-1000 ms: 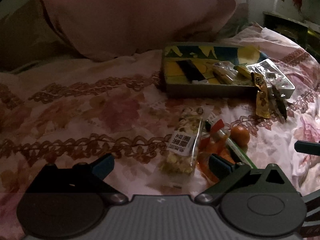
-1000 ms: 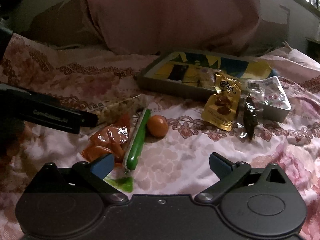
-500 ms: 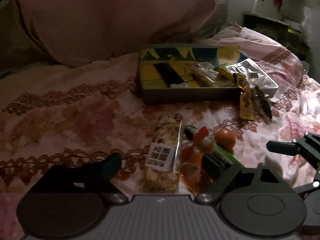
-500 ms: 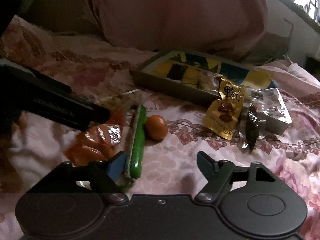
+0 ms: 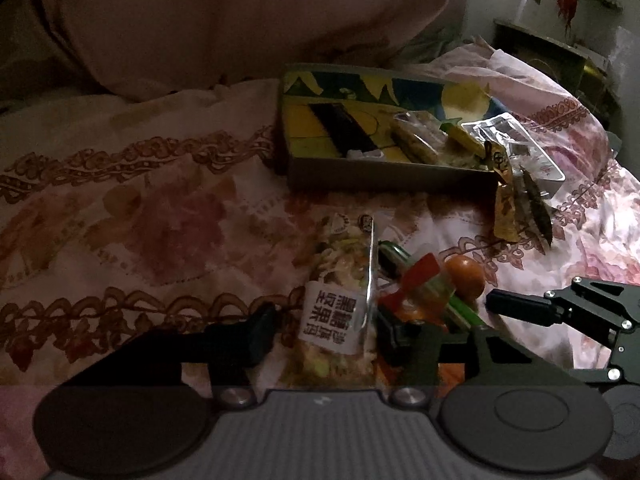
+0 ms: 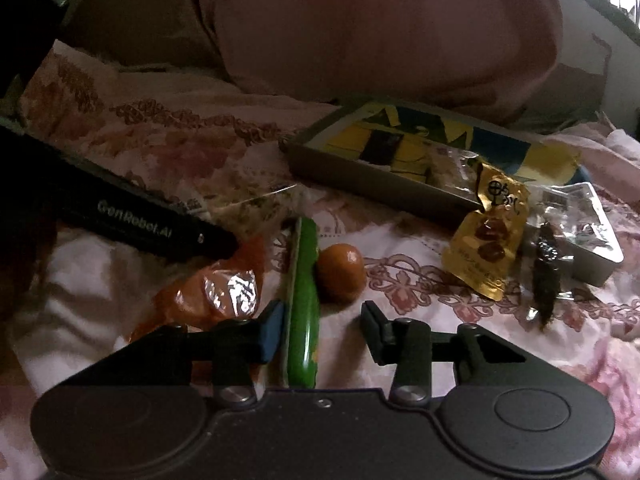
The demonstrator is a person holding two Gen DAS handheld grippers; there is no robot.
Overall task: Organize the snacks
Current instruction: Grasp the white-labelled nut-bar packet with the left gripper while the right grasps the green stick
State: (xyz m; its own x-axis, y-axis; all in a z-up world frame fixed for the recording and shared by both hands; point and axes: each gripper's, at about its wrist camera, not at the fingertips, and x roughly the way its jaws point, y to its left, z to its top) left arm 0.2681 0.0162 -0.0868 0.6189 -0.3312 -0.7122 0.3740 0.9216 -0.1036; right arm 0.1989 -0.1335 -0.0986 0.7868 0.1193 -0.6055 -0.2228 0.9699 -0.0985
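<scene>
Snacks lie on a floral bedsheet in front of a yellow and blue box (image 5: 384,172) (image 6: 360,168) that holds several packets. My left gripper (image 5: 326,330) is open, its jaws on either side of a clear nut bar packet with a white label (image 5: 340,292). My right gripper (image 6: 322,326) is open around a green stick packet (image 6: 304,304), close to it. An orange wrapped snack (image 6: 208,300), a small orange fruit (image 6: 341,272) (image 5: 466,276), a gold packet (image 6: 486,236) and a dark packet (image 6: 546,276) lie nearby.
A clear plastic tray (image 6: 580,236) sits right of the box. A large pink pillow (image 5: 240,20) rises behind. The left gripper's finger (image 6: 132,224) crosses the right wrist view; the right gripper (image 5: 560,312) shows at the left view's right edge.
Both grippers have moved forward and down toward the snacks. The left jaws now straddle the nut bar packet; the right jaws have narrowed around the green stick.
</scene>
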